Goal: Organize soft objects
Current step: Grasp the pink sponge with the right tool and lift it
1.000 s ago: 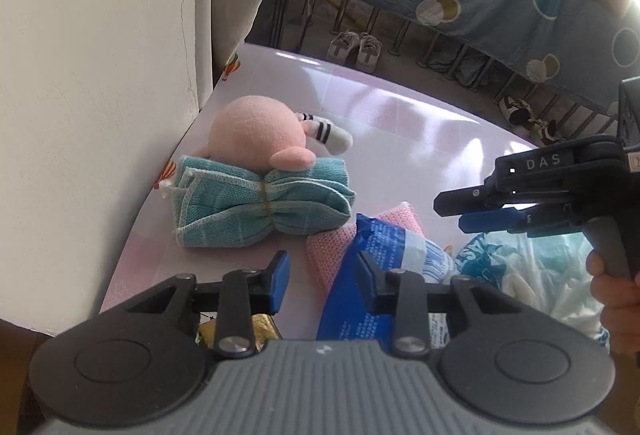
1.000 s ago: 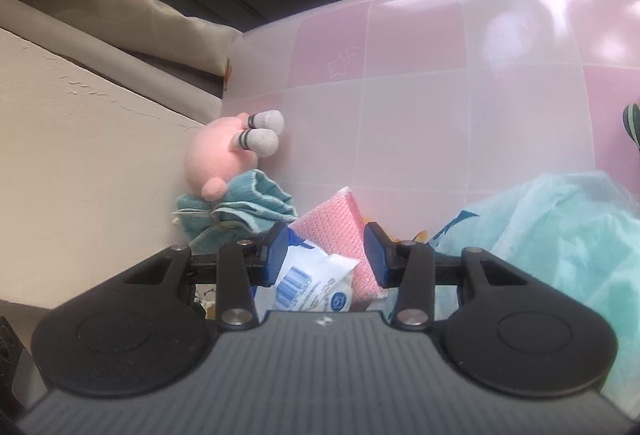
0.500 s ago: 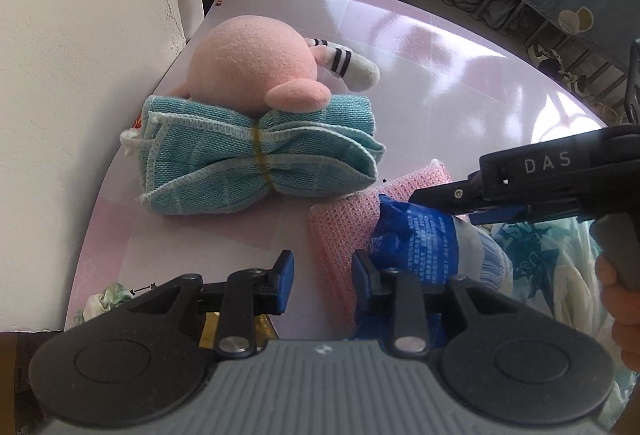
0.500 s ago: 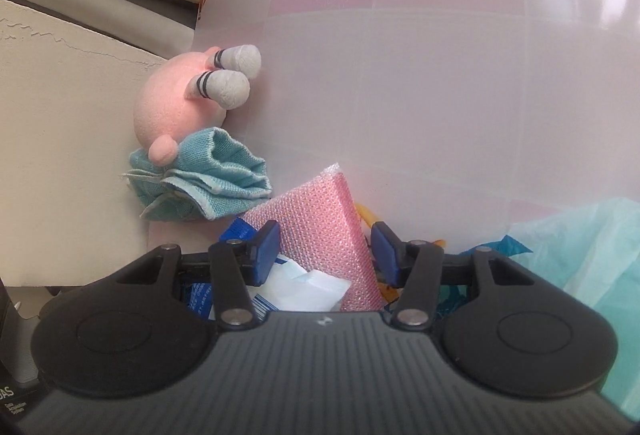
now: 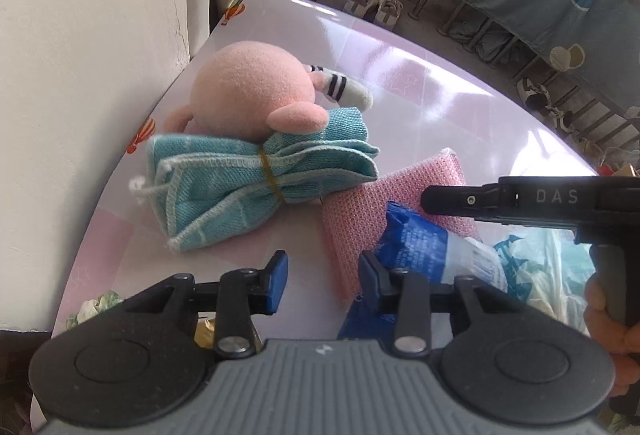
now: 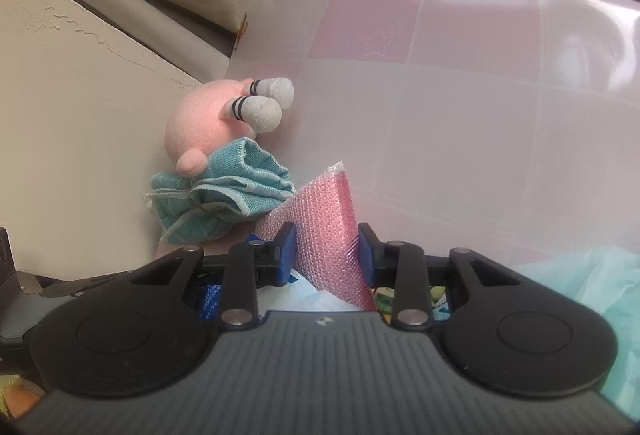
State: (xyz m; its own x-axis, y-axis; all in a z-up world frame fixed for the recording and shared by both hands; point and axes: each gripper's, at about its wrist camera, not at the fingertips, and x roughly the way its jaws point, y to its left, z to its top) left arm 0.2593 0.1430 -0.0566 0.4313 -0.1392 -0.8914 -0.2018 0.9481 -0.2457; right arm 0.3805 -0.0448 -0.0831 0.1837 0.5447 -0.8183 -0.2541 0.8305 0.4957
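Jaws of right gripper, lettered "DAS", closing on pink sponge.

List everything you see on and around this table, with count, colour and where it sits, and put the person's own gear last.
plush toy: one, pink, by the wall
cloth bundle: one, teal, banded, against the plush toy
sponge: one, pink, between the right pads
packet: one, blue and white, overlapping the sponge
plastic bags: pale green, right of the packet
table: one, pink and white checks
shoes: several, floor beyond the table
left gripper: opening, nothing between
right gripper: closing on the sponge
hand: one, holding the right gripper
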